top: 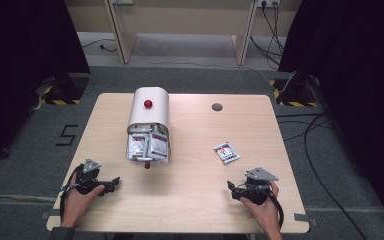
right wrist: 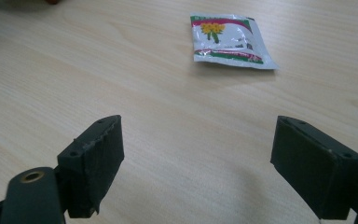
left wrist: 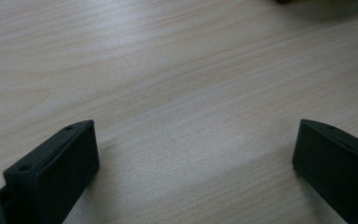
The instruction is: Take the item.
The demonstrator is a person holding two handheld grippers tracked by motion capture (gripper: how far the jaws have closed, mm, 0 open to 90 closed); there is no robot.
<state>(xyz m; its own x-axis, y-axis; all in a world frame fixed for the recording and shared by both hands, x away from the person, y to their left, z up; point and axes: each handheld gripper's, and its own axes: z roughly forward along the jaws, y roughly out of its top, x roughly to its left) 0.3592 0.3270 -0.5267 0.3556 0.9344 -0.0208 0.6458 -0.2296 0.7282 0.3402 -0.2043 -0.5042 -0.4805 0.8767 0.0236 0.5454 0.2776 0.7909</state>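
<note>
I hold one claw in each hand, down by the near edge of the table [top: 190, 200]. My left claw [top: 111, 184] sits close to the near left corner. Its two black jaws stand wide apart with nothing but bare wood between them. My right claw [right wrist: 198, 154] sits close to the near right corner. Its jaws are wide apart too, and they hold nothing.

A little way past my right claw lies one small packet [right wrist: 228, 42]. It is flat on the wood, white with a yellow flower picture and a red and green stripe. It is all by itself on the right half of the table, and my right claw points at it.

Farther off, left of the middle, is one little silver box [top: 149, 116] with a round top and a red knob. Its drawer [top: 147, 150] is pulled out toward me, and it is full of more packets. I see about four in there, but they overlap, so I cannot count them for sure.

I think the job is to put the loose packet in the drawer. That is not done yet. I have to grab it, carry it over, and then shut the drawer.

Near the far edge there is one small dark round hole [top: 217, 107].
</note>
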